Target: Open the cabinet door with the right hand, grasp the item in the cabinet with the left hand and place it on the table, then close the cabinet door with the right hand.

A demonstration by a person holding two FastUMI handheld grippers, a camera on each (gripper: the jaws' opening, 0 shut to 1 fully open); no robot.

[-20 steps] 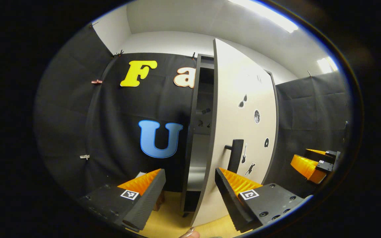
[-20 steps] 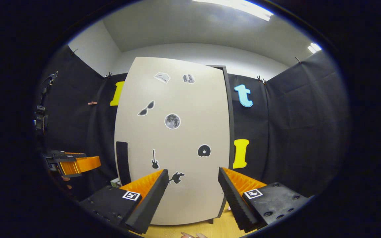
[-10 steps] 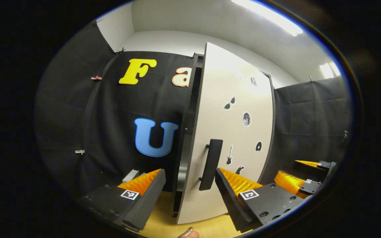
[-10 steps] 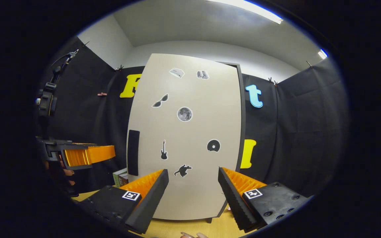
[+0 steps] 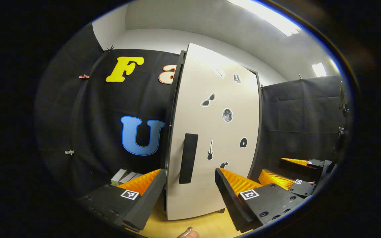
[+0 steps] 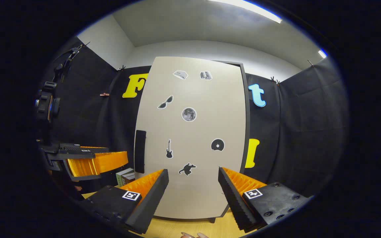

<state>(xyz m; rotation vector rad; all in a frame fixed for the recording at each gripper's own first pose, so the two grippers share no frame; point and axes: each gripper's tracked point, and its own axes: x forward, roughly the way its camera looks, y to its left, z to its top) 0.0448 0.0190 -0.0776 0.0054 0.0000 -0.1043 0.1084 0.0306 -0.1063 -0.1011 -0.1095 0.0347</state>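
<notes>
Right gripper [image 6: 193,180]: jaws spread wide, nothing between them, hanging in front of the cabinet door [image 6: 193,132] and apart from it; seen also from the left gripper view low at the right [image 5: 286,172], likewise gaping and empty. Left gripper [image 5: 189,180]: jaws wide apart, empty, pointing at the door's handle side; from the right gripper view it hangs off to the left [image 6: 91,162], beside the cabinet. Cabinet door: pale upright panel with small dark stickers, lying flush or almost flush with the dark cabinet frame [image 5: 174,109]; whether a sliver of gap remains at the handle edge cannot be told. Handle [image 5: 188,158]: dark vertical bar, long axis upright, low on the door's left edge, the hinge side being to the right; it sits ahead and left of the right gripper, nearer the left gripper than the right. Item: small box-like objects [image 5: 122,176] lie on the wooden table [image 5: 190,224] left of the cabinet, just beyond the left gripper's finger; in the right gripper view a box [image 6: 126,177] shows in the same spot; judged to be the item already taken out. Cabinet contents: hidden behind the door. Judgement: task at or near its end; if any gap remains, the right gripper need only press the handle-side edge home
</notes>
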